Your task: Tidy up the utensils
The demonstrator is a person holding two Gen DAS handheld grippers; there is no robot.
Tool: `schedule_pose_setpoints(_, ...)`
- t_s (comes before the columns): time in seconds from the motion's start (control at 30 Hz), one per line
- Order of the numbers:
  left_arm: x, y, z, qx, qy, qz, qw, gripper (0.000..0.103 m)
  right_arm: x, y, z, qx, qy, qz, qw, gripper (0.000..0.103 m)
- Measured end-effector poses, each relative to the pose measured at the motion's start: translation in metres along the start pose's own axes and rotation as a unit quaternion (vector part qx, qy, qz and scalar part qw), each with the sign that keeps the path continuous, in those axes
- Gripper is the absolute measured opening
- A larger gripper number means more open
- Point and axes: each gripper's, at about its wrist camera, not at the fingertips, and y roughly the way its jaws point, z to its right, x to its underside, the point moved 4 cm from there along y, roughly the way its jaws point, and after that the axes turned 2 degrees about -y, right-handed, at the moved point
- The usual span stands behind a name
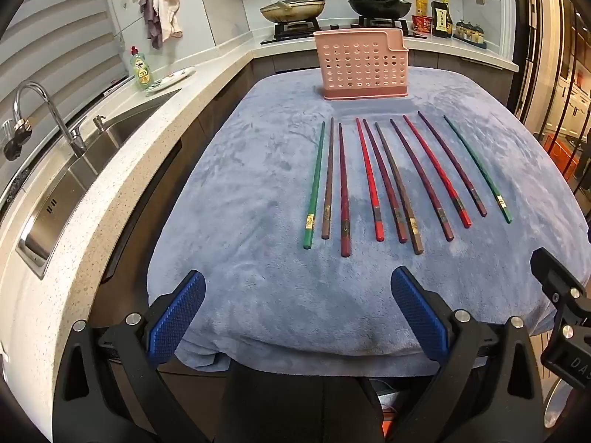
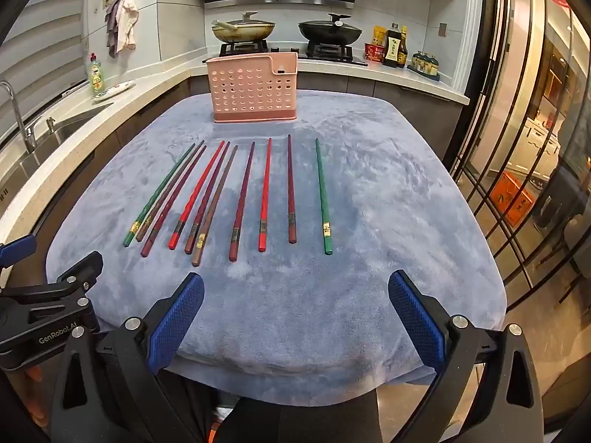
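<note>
Several chopsticks lie side by side on a blue towel (image 1: 240, 221) (image 2: 369, 221): green ones at both ends (image 1: 314, 184) (image 2: 323, 195), red (image 1: 369, 181) (image 2: 265, 192), dark red and brown ones between. A pink perforated utensil holder (image 1: 362, 64) (image 2: 253, 88) stands upright beyond them at the towel's far side. My left gripper (image 1: 297, 317) is open and empty over the towel's near edge. My right gripper (image 2: 295, 317) is open and empty over the near edge, to the right; part of it shows in the left wrist view (image 1: 561, 295).
A counter with a sink (image 1: 74, 170) and tap (image 1: 48, 114) runs along the left, with a dish soap bottle (image 1: 141, 68). Two pans (image 1: 291, 9) (image 1: 380, 3) sit on the stove behind, with sauce bottles (image 1: 439, 16). A glass partition (image 2: 517, 147) stands right.
</note>
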Motion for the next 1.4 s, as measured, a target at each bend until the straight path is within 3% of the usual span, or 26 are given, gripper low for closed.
schedule_pose_setpoints(1.4, 0.004, 0.009, -0.008, 0.006, -0.015, -0.014, 0.9998, 0.096, 0.000, 0.001, 0.004, -0.002, 0.003, -0.003, 1.000, 0.096)
